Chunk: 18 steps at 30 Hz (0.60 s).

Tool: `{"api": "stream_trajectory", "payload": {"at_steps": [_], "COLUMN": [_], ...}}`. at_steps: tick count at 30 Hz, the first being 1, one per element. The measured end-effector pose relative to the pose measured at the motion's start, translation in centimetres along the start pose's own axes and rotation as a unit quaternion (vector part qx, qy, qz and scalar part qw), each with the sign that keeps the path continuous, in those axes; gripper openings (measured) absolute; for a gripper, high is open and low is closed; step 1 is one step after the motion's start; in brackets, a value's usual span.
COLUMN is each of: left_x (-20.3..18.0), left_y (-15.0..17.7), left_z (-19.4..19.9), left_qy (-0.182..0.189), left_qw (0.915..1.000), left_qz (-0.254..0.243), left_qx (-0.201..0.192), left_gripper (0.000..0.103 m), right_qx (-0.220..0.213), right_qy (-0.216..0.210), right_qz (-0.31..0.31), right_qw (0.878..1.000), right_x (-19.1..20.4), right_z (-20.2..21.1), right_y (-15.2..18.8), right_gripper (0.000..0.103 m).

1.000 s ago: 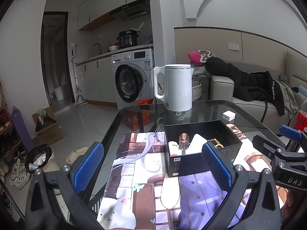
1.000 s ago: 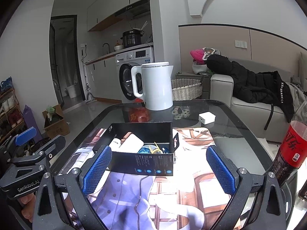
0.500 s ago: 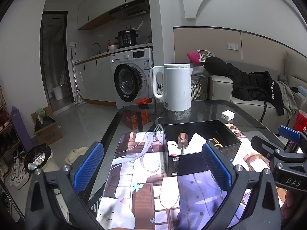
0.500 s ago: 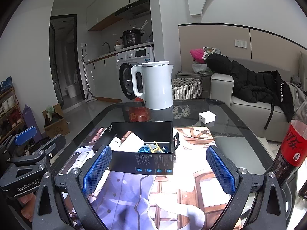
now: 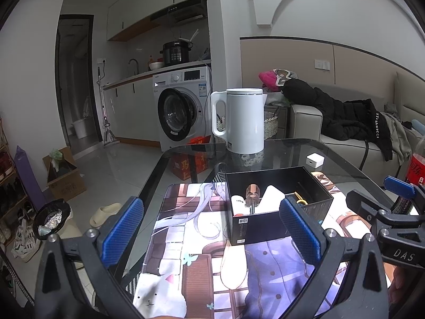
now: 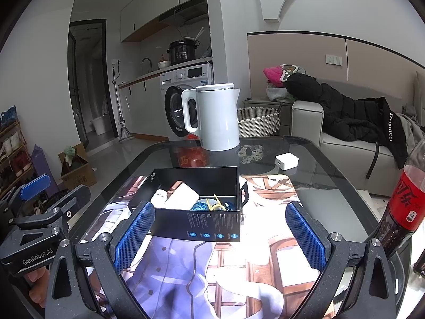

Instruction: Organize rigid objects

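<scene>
An open black box rests on a printed mat on the glass table. Inside lie a brown-handled tool, a white block, a white tube, and blue and yellow items. My left gripper hovers open over the mat, just short of the box's near left corner. My right gripper is open too, its blue pads spread wide in front of the box. Neither holds anything. Each gripper shows at the edge of the other's view.
A white kettle stands at the table's far side. A small white cube lies behind the box. A cola bottle stands at the right edge. A sofa with a black coat lies beyond.
Both grippers have held almost still; the views shift only slightly. Nothing was taken hold of or let go.
</scene>
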<state>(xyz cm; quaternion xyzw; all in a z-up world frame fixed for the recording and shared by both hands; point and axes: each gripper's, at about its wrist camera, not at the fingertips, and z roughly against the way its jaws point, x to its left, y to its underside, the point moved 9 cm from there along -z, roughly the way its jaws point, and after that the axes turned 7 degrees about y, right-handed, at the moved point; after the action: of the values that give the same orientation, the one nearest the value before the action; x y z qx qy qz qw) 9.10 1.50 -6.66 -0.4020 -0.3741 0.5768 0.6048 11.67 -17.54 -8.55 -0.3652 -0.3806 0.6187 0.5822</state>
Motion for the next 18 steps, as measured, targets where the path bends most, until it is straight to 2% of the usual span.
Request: {"api": "stream_trajectory", "payload": {"at_steps": [18], "left_x": [-0.12], "left_y": [-0.05], "left_z": [-0.06], "left_qy": [0.001], "left_qw": [1.0], "left_qz": [0.002], "left_qx": [0.002], "left_gripper": [0.103], "right_qx": [0.002], "right_qy": [-0.001], "right_qz": [0.0], "right_qw": [1.0], "right_x": [0.08], "right_z": [-0.03], "right_y": [0.19], "right_gripper": [0.101]}}
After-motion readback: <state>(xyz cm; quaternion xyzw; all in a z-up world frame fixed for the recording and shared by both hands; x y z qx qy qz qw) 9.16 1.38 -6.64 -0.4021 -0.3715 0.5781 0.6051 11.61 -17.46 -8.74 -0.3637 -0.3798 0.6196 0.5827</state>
